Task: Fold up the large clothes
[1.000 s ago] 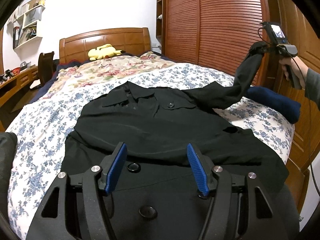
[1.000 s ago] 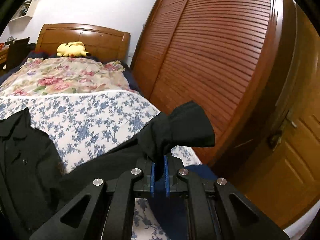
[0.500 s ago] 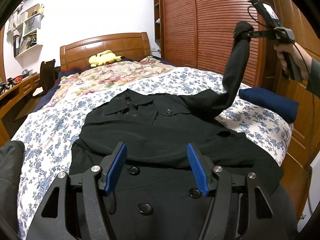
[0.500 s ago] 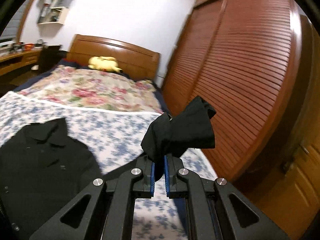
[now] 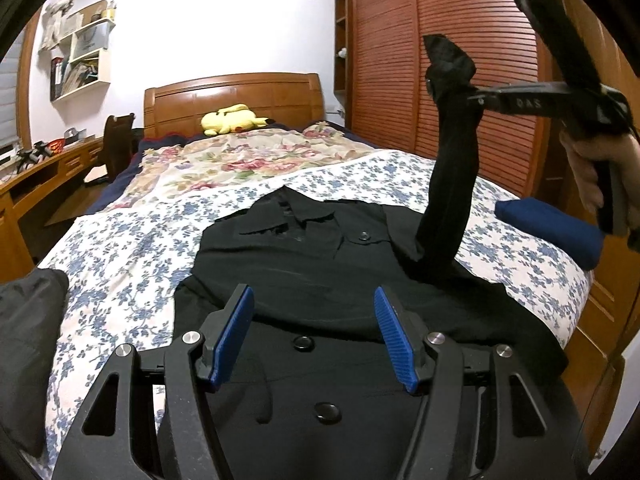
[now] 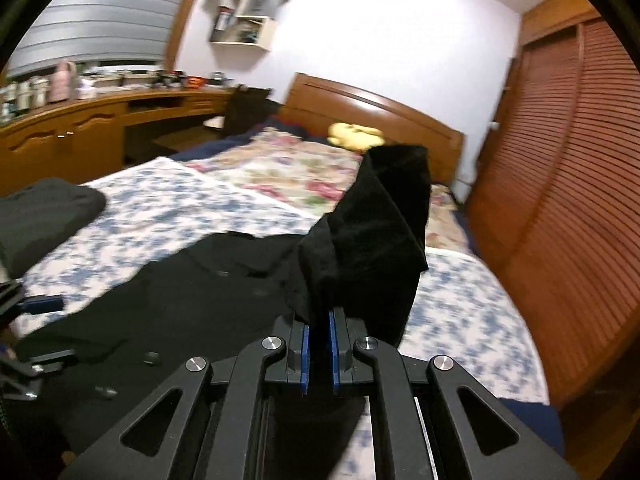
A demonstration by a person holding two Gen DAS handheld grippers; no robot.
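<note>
- The right gripper is raised above the bed, clamped on the black shirt's sleeve.
- The left gripper is held low, jaws apart, empty.
- A hand is seen only from the left wrist.

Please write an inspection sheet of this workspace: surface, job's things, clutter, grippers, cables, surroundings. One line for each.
Surface: bed with blue floral sheet.
Job's things: black coat lies flat, collar toward the headboard; its sleeve is lifted upright.
Clutter: folded navy cloth at the bed edge; dark bundle on the opposite side; yellow plush toy near the headboard.
Grippers: left gripper open over the coat's hem, holding nothing; right gripper shut on the sleeve end.
Cables: nothing seen.
Surroundings: louvred wardrobe, wall shelves, desk.
</note>
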